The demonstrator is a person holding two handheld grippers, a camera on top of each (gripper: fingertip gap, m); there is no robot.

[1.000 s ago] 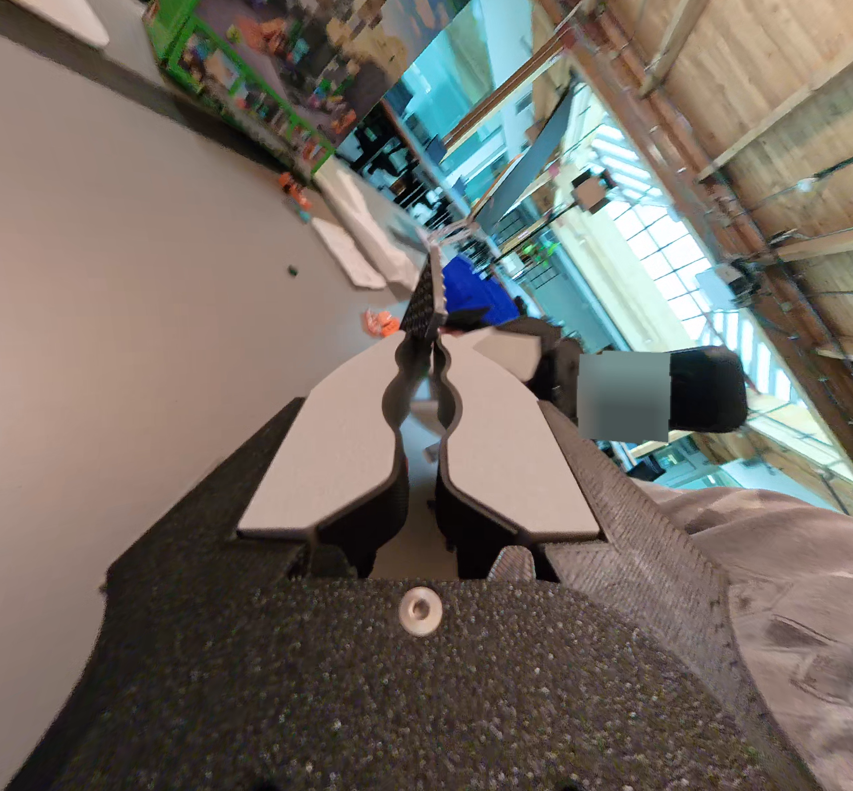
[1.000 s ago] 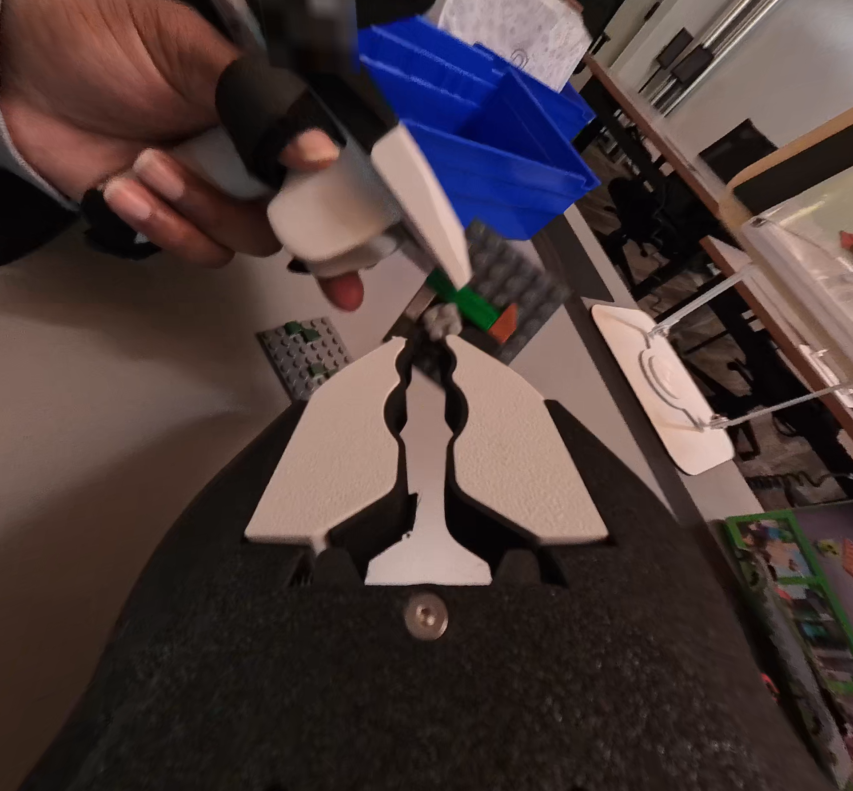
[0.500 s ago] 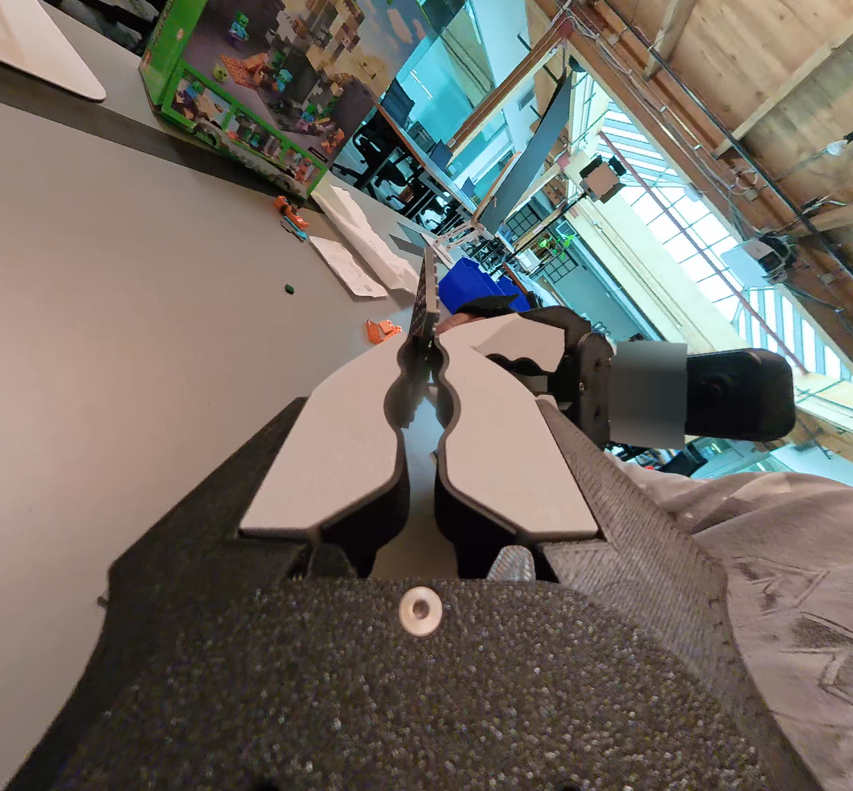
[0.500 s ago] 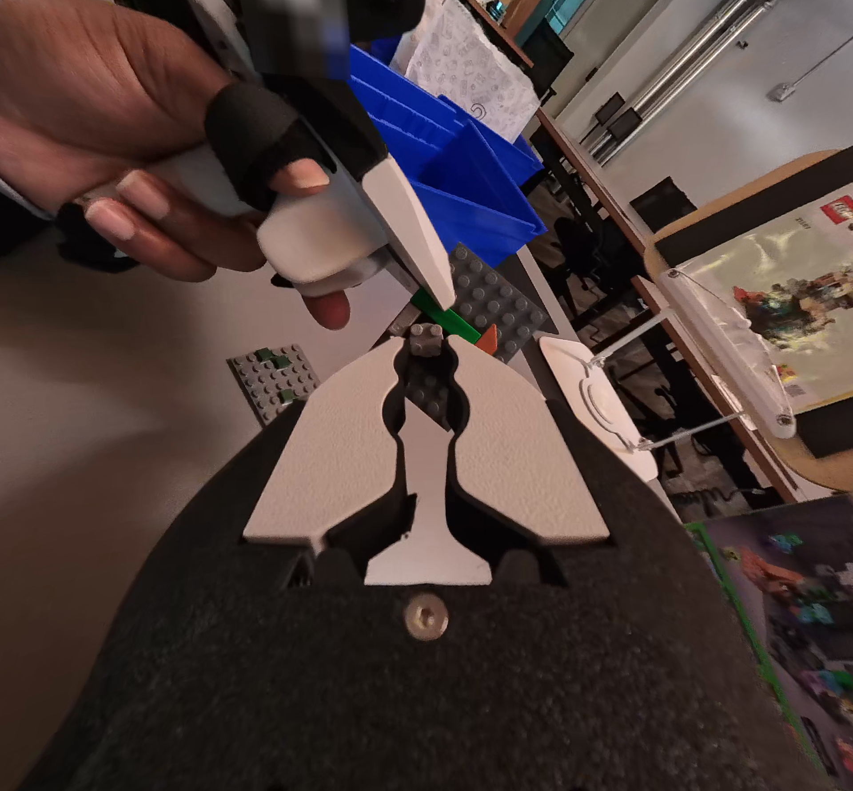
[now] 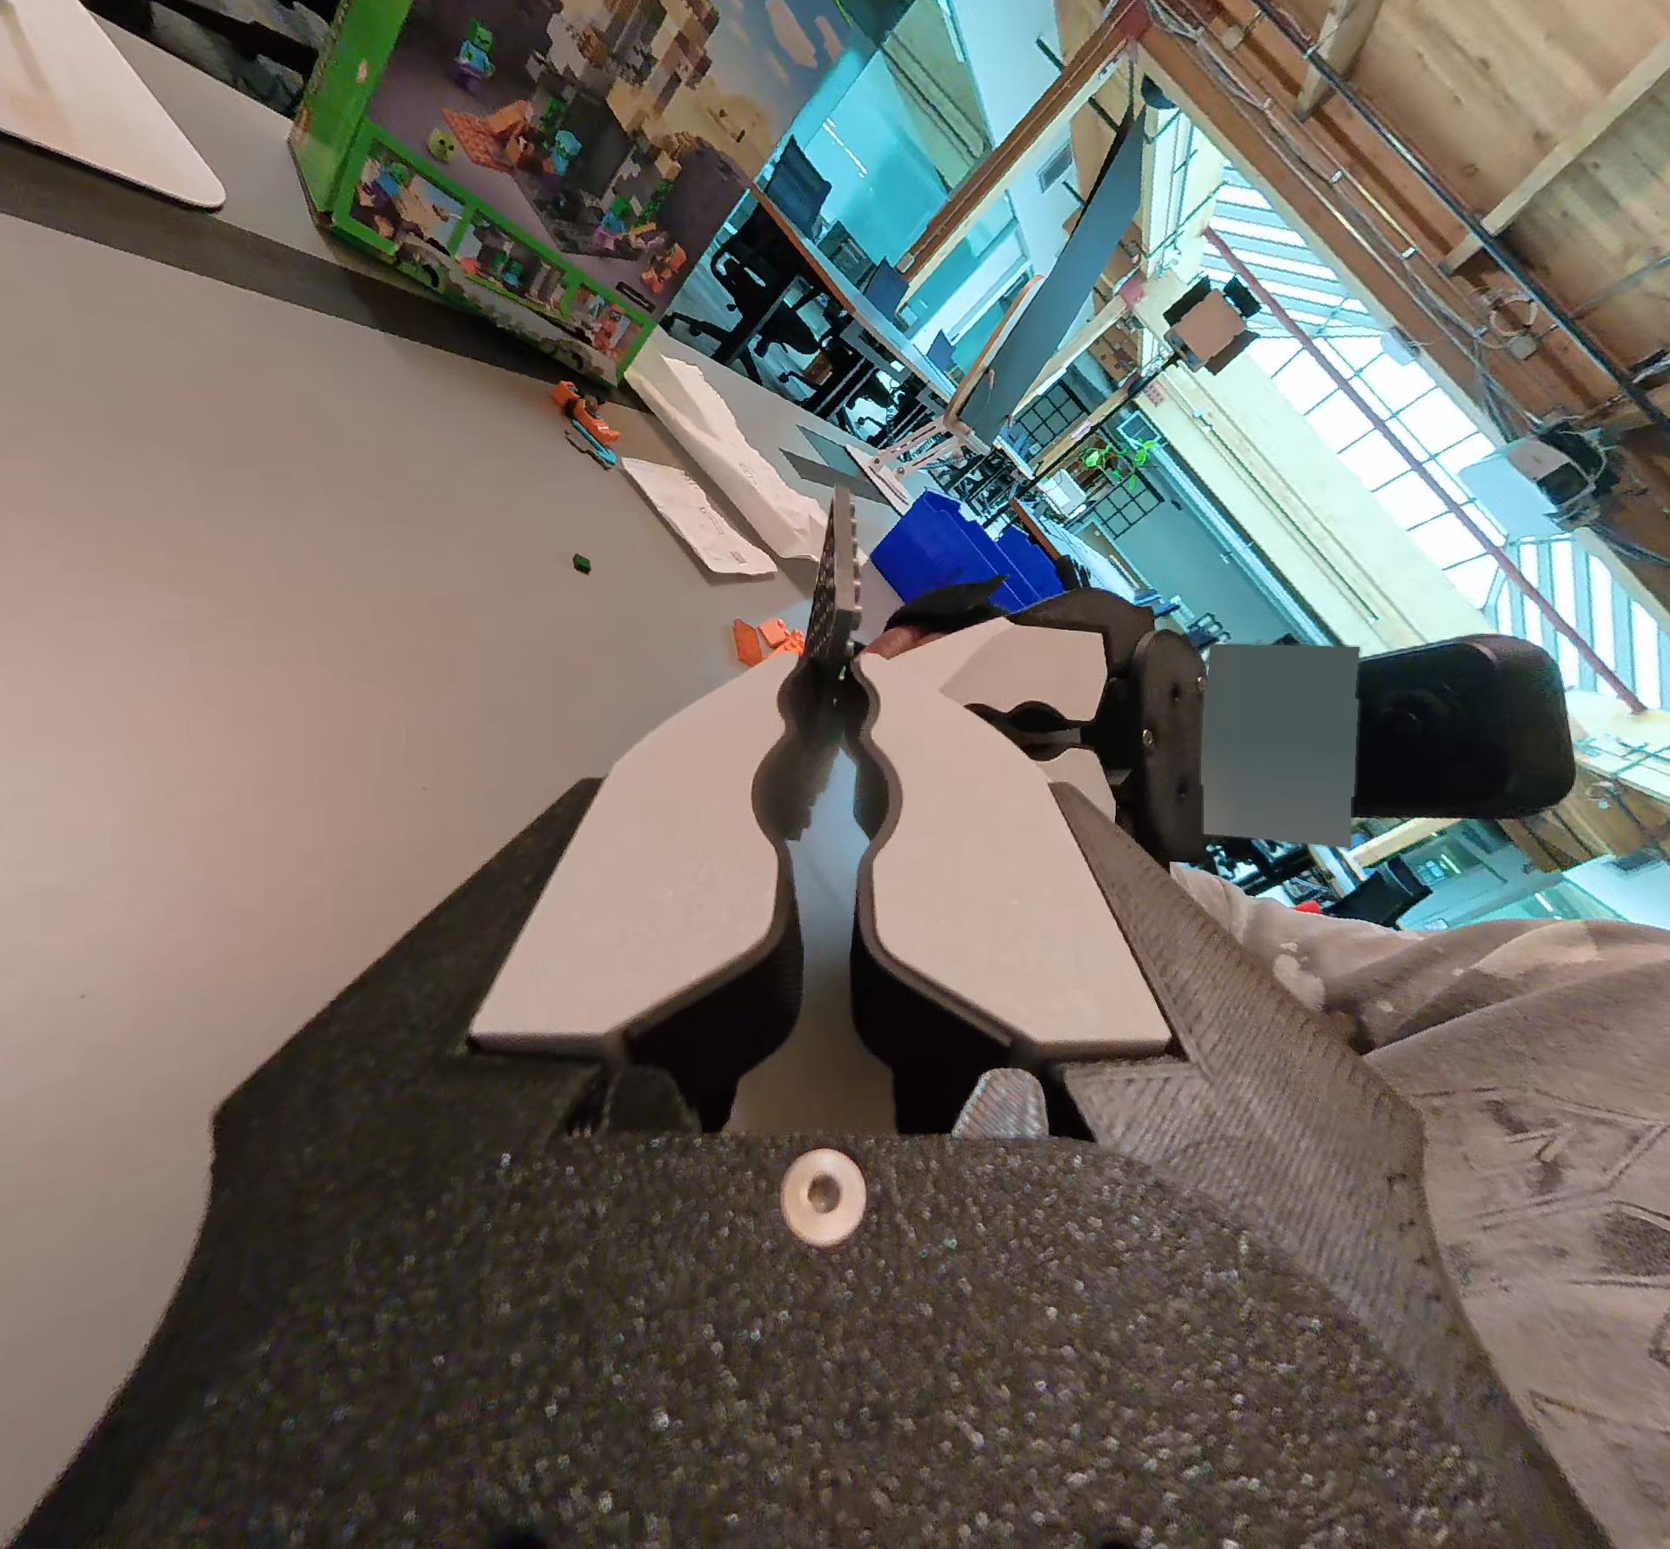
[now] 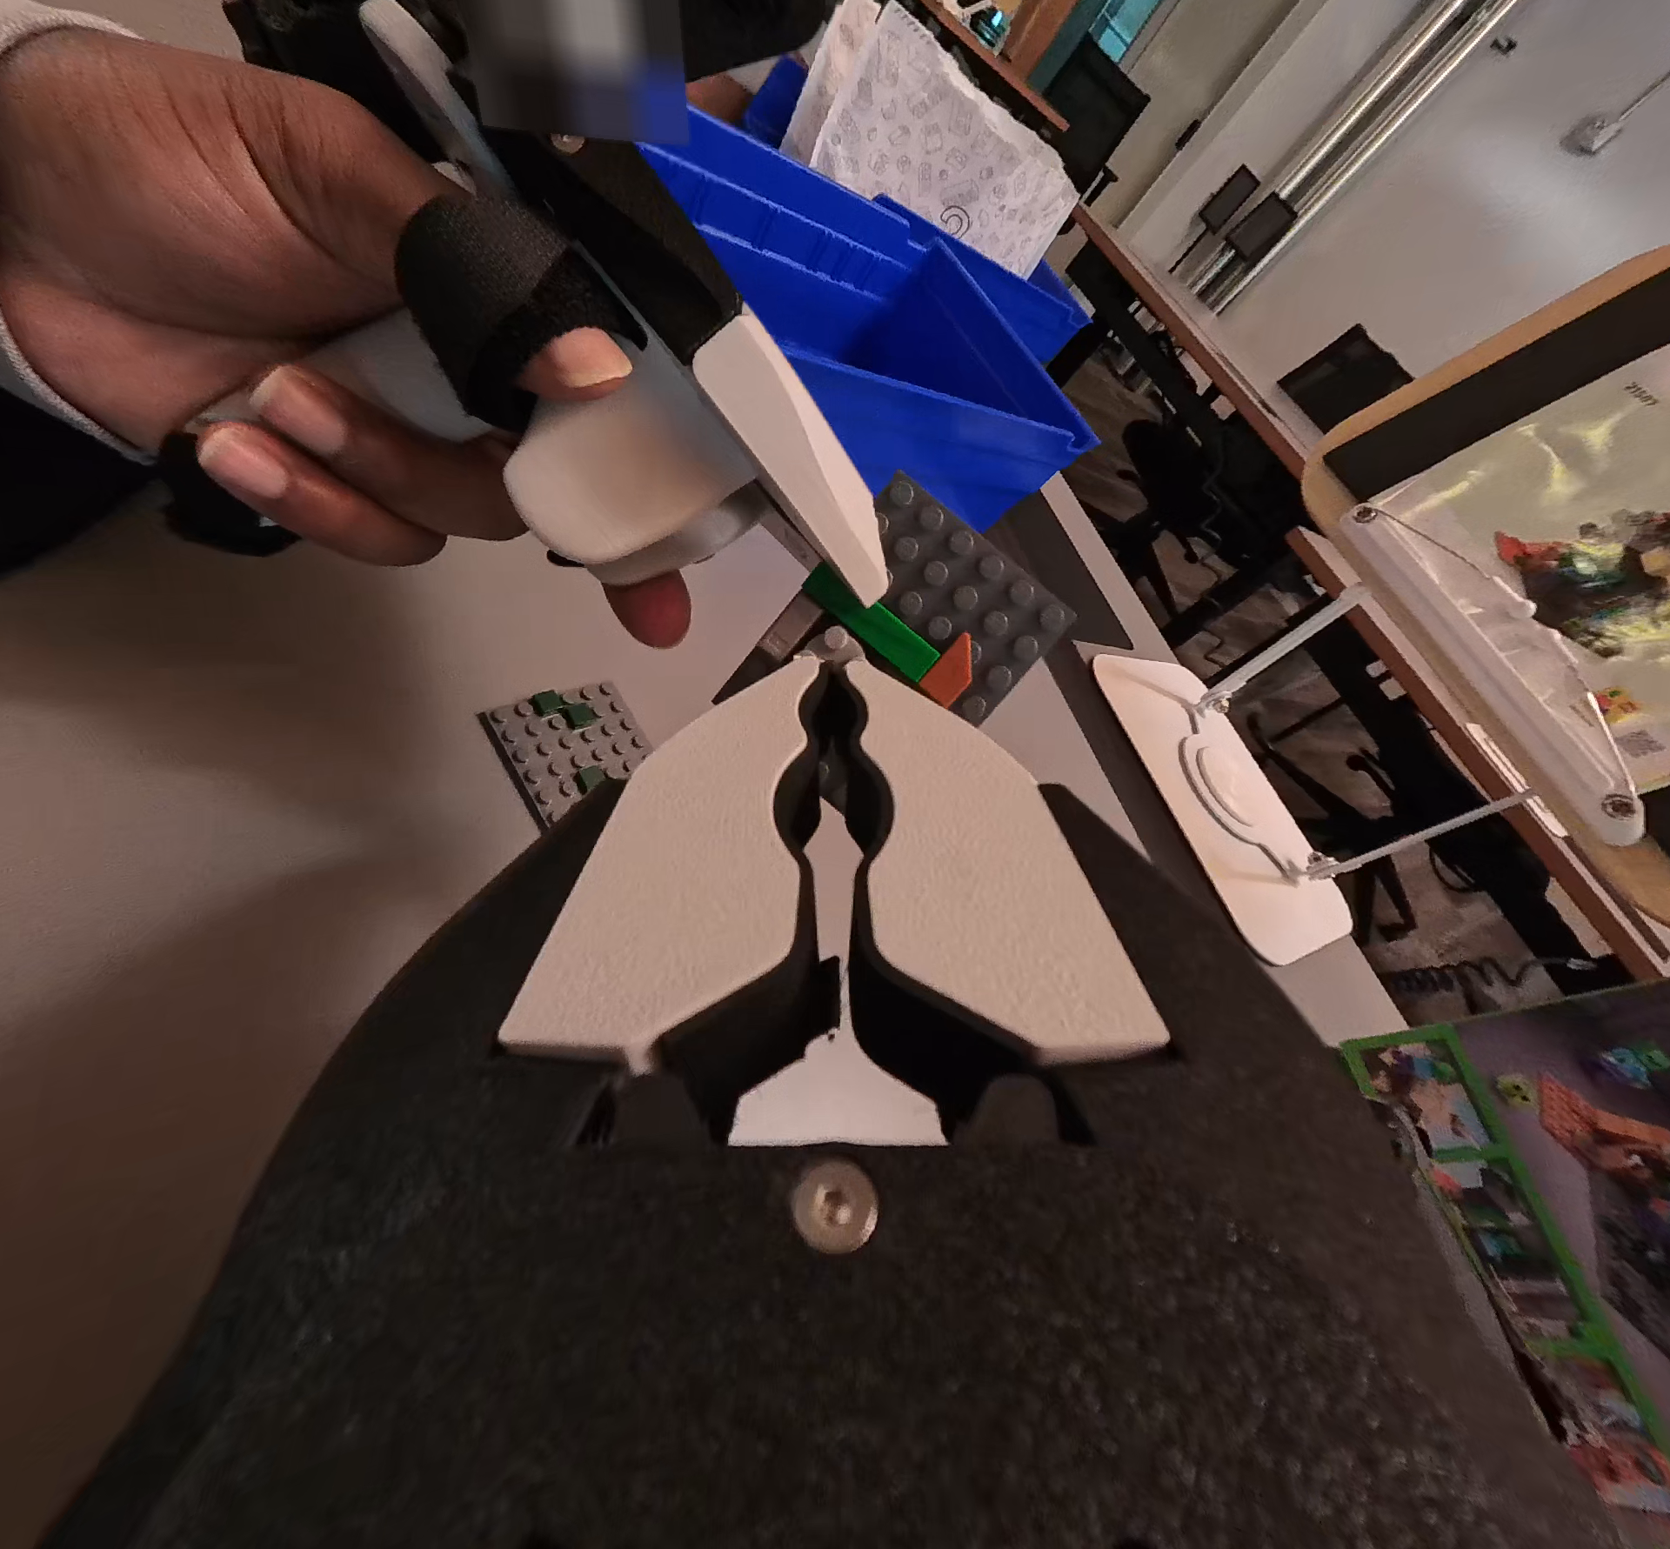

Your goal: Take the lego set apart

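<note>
My left gripper [image 5: 830, 672] is shut on the edge of a dark grey studded plate [image 5: 839, 575], seen edge-on above the table. In the right wrist view a hand holds that gripper [image 6: 858, 593] on the plate [image 6: 980, 593]; the plate carries a green strip [image 6: 875, 627] and an orange piece [image 6: 953, 670]. My right gripper [image 6: 833, 667] has its jaws nearly together, pinching a small grey brick [image 6: 835, 644] at the plate's near edge. The contact between brick and plate is hidden behind my fingertips.
Blue bins [image 6: 904, 349] with a patterned paper bag stand behind the plate. A second grey plate [image 6: 565, 742] with small green tiles lies on the table at the left. A white stand base [image 6: 1220, 819] and the set's box [image 5: 542, 105] are nearby. Orange pieces [image 5: 768, 634] lie on the table. Less than 4 cm separates the two grippers' tips.
My right jaws have closed tighter on the small grey brick. Both grippers have tilted and shifted slightly while the left keeps hold of the plate.
</note>
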